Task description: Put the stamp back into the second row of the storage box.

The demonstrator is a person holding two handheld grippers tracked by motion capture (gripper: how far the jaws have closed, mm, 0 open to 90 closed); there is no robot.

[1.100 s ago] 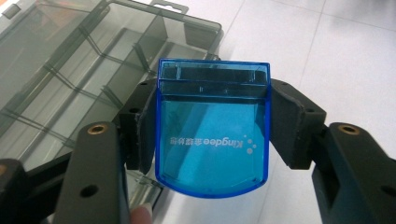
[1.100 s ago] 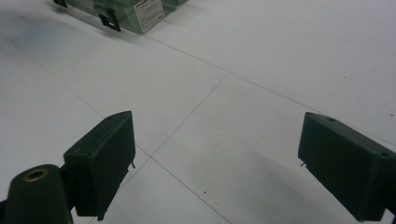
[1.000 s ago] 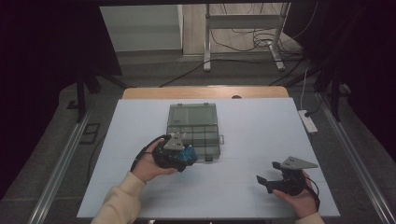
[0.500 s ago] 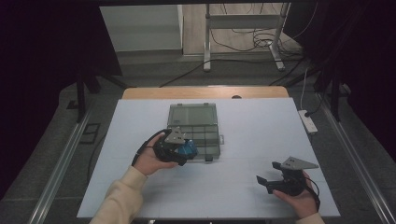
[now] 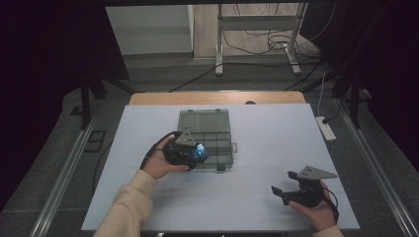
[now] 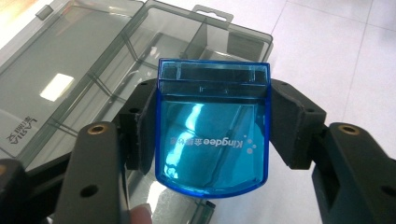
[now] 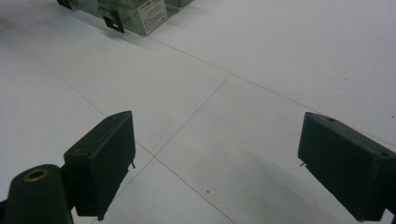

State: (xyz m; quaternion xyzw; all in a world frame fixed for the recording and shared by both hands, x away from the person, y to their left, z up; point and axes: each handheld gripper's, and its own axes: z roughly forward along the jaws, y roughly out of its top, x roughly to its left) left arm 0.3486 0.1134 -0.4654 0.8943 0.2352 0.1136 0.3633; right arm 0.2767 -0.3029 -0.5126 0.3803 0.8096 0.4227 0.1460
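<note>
A clear grey compartment box (image 5: 207, 138) lies open in the middle of the white table, lid folded back; the left gripper view looks down into its divided tray (image 6: 154, 51). My left gripper (image 5: 197, 153) hovers over the box's near left part, shut on a small translucent blue case (image 6: 212, 135) printed "Kingdee", which also shows in the high view as a blue case (image 5: 200, 152). My right gripper (image 5: 280, 192) rests low at the table's front right, open, with bare table between its pads (image 7: 100, 163). A corner of the box (image 7: 135, 14) appears far off in the right gripper view.
A wooden strip (image 5: 217, 98) borders the table's far edge. A white power strip (image 5: 326, 128) lies by the right edge. Metal rails run along both sides, and a stand with cables (image 5: 257, 44) is on the floor beyond.
My left gripper has carried the blue case a little farther from the person, over the open box. The right gripper has stayed put.
</note>
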